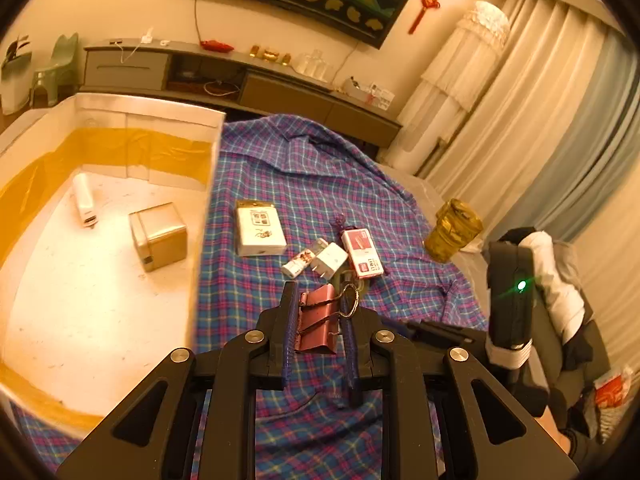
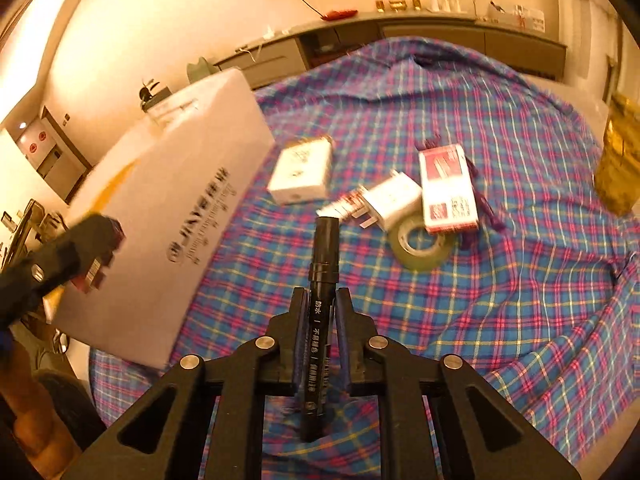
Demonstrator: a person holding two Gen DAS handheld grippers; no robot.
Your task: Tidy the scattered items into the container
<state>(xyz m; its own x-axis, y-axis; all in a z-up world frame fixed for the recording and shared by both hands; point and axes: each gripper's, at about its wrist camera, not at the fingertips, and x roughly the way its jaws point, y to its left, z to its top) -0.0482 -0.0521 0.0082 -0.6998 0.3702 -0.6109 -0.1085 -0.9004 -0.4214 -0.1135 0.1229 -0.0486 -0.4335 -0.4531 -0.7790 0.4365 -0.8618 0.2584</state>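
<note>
Two items boxed in container (image 1: 100, 280); left tongs (image 1: 320, 312) clamping binder clip (image 1: 318, 322), right tongs (image 2: 322, 312) clamping marker (image 2: 322, 280); pile (image 1: 332, 252) at twelve o'clock remaining.

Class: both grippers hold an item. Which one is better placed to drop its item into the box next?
Left, probably. The left gripper, holding the binder clip, is beside the open box; the right gripper, holding the marker, sits farther off.

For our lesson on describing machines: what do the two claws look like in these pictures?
Both the left claw and right claw are matte black, with angular linkage arms, round silver pivot pins and triangular cut-outs. Each finger carries a ribbed blue pad. No cables or sleeves are visible.
</note>
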